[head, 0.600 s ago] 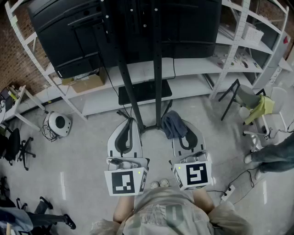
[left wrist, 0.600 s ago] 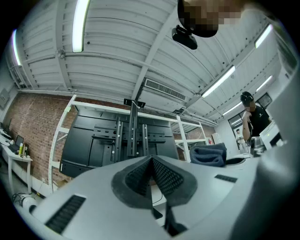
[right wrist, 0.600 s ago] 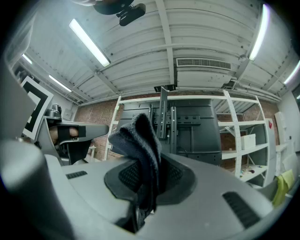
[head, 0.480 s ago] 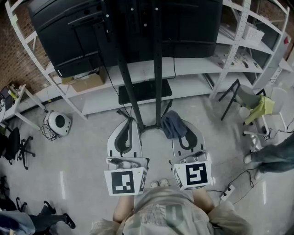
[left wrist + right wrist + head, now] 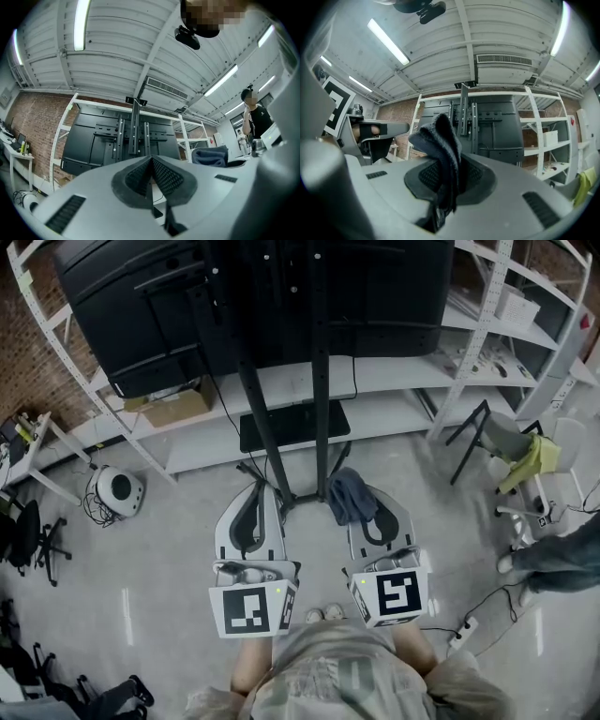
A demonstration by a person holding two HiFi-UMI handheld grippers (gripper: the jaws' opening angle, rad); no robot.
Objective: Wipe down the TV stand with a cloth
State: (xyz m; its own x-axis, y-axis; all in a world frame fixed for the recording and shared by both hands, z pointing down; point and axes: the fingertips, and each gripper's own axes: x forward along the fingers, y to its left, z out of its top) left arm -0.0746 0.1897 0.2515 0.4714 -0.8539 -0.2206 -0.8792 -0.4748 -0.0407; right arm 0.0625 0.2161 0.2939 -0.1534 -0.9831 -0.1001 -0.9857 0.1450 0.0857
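Note:
The black TV stand (image 5: pixel 322 399) rises in front of me, with two poles, a small shelf (image 5: pixel 294 427) low down and the TV's back (image 5: pixel 150 306) on top. My right gripper (image 5: pixel 361 498) is shut on a dark blue-grey cloth (image 5: pixel 351 493), which bunches out past the jaw tips close to the stand's foot. In the right gripper view the cloth (image 5: pixel 440 143) hangs between the pads, with the stand (image 5: pixel 465 117) beyond. My left gripper (image 5: pixel 260 491) is beside it, shut and empty; its pads (image 5: pixel 161 173) meet. The stand (image 5: pixel 136 136) fills the left gripper view.
White metal shelving (image 5: pixel 403 381) runs behind the stand, with a cardboard box (image 5: pixel 173 407) on it. A round white device (image 5: pixel 119 490) with cables lies on the floor at left. A chair with a yellow cloth (image 5: pixel 525 460) stands at right. A person's legs (image 5: pixel 553 554) are at the right edge.
Both grippers have edged slightly forward toward the stand's foot, the cloth still held. A person at the lower left has moved mostly out of view.

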